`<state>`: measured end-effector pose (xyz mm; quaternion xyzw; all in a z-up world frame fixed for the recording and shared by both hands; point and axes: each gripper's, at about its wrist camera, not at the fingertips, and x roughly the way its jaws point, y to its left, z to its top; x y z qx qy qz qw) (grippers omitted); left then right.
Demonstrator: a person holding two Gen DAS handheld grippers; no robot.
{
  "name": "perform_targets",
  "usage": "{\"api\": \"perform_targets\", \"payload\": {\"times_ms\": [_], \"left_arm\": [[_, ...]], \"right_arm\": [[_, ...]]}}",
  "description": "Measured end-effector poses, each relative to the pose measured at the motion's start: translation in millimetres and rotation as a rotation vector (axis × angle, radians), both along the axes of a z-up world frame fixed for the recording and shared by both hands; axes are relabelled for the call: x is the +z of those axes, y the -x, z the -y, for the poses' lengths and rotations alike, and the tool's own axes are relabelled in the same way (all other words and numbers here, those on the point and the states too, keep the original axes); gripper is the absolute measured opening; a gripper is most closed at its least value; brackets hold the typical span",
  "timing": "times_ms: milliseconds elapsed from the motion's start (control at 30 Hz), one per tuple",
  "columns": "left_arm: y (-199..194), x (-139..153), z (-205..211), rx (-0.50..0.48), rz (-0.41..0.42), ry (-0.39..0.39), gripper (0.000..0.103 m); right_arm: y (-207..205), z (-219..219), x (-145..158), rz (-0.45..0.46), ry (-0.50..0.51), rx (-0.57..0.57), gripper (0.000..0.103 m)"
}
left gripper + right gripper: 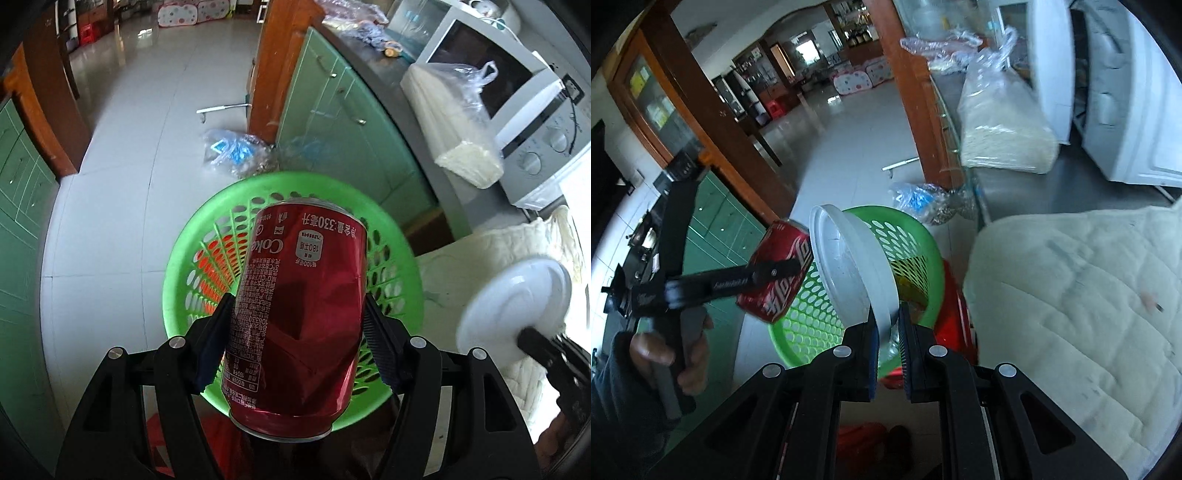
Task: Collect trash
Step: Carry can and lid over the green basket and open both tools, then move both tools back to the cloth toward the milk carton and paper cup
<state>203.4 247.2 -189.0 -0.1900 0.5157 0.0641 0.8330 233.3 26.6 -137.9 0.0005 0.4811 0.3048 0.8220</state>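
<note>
The left claw (297, 328) squeezes the can (299, 314) and the right claw (888, 332) pinches the lid (849, 273) above the basket (184, 236) in the middle of the frame, so either could bounce off its rim onto the floor if let go too far to the side.

Ahead and right of your gripper, a white microwave oven (517, 110) sits on the counter. A clear plastic bag of pale noodles (454, 125) lies beside it.

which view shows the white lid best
The right wrist view: the white lid sits centre frame, sharp, pinched at its lower rim by the right tool. In the left wrist view it is only a blurred disc near the right edge.
</note>
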Motion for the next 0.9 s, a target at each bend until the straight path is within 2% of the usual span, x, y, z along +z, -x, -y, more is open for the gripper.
{"api": "perform_targets", "payload": {"times_ms": [100, 200, 500, 667, 733, 767, 900], "left_arm": [[-4, -9, -8, 0.005, -0.018, 0.018, 0.068], [1, -15, -13, 0.013, -0.028, 0.024, 0.075], [8, -10, -28, 0.04, -0.011, 0.027, 0.081], [8, -2, -27, 0.048, 0.009, 0.035, 0.082], [7, 3, -22, 0.038, 0.015, 0.025, 0.083], [6, 5, -17, 0.03, 0.018, 0.017, 0.083], [2, 17, 5, -0.011, 0.04, 0.003, 0.083]], "right_arm": [[-9, -23, -9, -0.016, 0.016, -0.003, 0.01], [-19, -37, -18, -0.032, 0.026, 0.0, 0.01], [-24, -49, -30, -0.043, 0.052, -0.014, 0.024], [-25, -36, -23, -0.029, 0.04, -0.019, 0.032], [-20, -26, -16, -0.011, 0.033, -0.022, 0.038], [-17, -21, -13, 0.001, 0.032, -0.025, 0.045], [-5, 6, 2, 0.041, 0.03, -0.048, 0.053]]}}
